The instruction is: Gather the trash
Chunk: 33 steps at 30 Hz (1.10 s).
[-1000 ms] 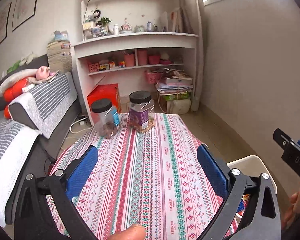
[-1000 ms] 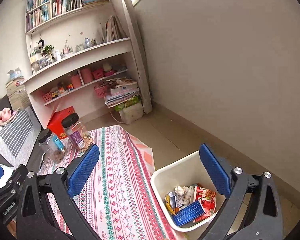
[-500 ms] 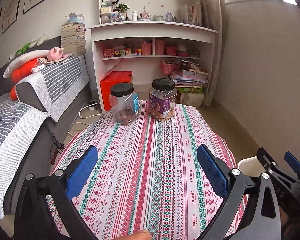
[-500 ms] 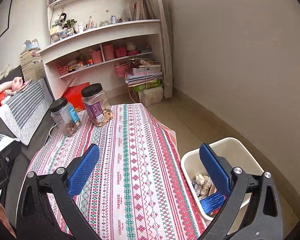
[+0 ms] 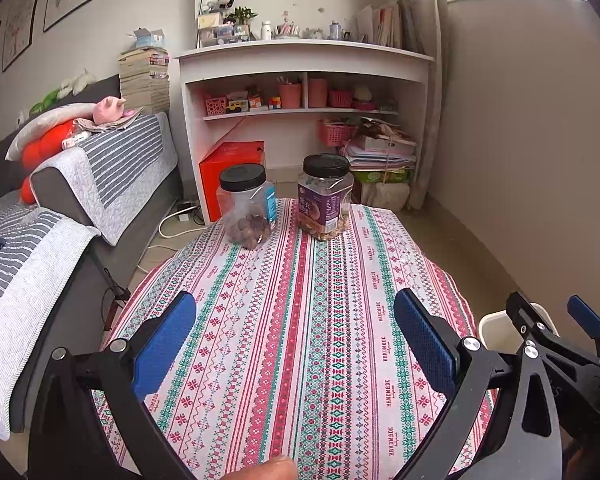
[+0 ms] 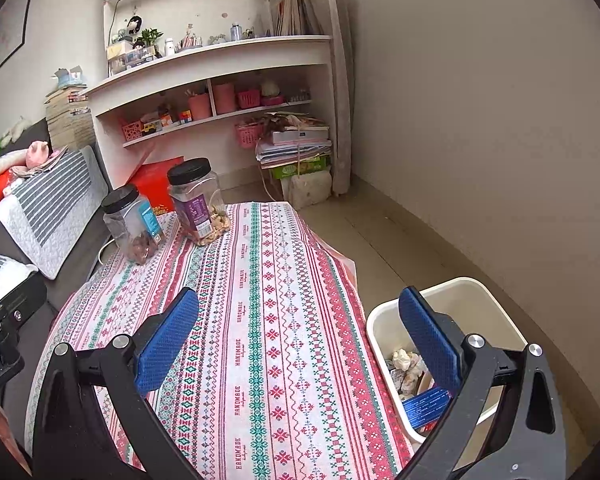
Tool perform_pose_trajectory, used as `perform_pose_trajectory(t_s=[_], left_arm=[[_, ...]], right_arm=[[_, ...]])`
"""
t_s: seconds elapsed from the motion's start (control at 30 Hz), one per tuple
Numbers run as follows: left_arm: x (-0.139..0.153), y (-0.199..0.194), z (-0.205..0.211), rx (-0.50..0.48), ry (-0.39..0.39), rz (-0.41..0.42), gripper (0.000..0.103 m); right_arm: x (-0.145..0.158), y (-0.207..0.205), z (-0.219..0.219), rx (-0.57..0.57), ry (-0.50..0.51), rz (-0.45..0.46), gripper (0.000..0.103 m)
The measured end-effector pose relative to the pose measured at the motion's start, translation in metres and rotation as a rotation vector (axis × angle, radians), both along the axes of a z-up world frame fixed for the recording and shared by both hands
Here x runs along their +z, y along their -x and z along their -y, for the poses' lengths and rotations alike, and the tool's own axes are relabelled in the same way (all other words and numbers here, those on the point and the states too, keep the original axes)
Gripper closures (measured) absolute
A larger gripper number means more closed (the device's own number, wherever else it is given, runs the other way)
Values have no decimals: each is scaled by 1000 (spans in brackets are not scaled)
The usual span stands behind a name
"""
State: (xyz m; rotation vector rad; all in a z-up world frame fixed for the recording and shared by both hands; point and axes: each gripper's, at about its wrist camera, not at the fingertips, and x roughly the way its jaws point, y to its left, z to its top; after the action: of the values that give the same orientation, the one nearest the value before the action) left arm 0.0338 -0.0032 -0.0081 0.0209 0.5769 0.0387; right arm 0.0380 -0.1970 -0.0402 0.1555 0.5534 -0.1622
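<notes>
My left gripper point(image 5: 294, 344) and right gripper point(image 6: 298, 340) both hold their jaws wide apart, gripping nothing. The wrappers point(image 6: 410, 376) lie in the white bin point(image 6: 456, 292) beside the desk point(image 6: 260, 300); collecting looks finished, only two snack jars point(image 5: 326, 196) remaining.

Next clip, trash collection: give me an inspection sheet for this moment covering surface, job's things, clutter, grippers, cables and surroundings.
Surface: patterned red, green and white tablecloth covers the table; no loose trash seen on it.
Job's things: white plastic bin on the floor beside the table, holding wrappers and crumpled paper.
Clutter: clear jar with blue label and clear jar with purple label, both black-lidded, upright at the far end.
Grippers: left gripper open, empty; right gripper open, empty.
Cables: white cable on the floor by the sofa.
Surroundings: grey sofa, white shelf unit.
</notes>
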Motion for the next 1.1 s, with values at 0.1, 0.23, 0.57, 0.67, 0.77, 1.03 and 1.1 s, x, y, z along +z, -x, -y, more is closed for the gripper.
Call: perform_pose_trajectory(t_s=[0.1, 0.23, 0.57, 0.67, 0.77, 1.03, 1.1], left_arm=[[1, 0, 1, -2, -1, 1, 7], [1, 1, 0, -1, -2, 2, 7], [0, 1, -1, -2, -3, -6, 7], [-1, 1, -2, -2, -4, -10, 7], [-3, 1, -3, -2, -3, -14, 7], [-6, -1, -6, -1, 1, -26, 7], [-7, 0, -6, -2, 3, -29, 7]], right_arm=[[1, 2, -1, -1, 14, 9, 7], [2, 4, 1, -11, 17, 16, 7], [2, 4, 6, -20, 10, 14, 7], [2, 4, 7, -22, 10, 12, 7], [1, 4, 7, -22, 11, 10, 7], [1, 4, 6, -21, 12, 7, 7], [1, 6, 6, -21, 11, 8, 7]])
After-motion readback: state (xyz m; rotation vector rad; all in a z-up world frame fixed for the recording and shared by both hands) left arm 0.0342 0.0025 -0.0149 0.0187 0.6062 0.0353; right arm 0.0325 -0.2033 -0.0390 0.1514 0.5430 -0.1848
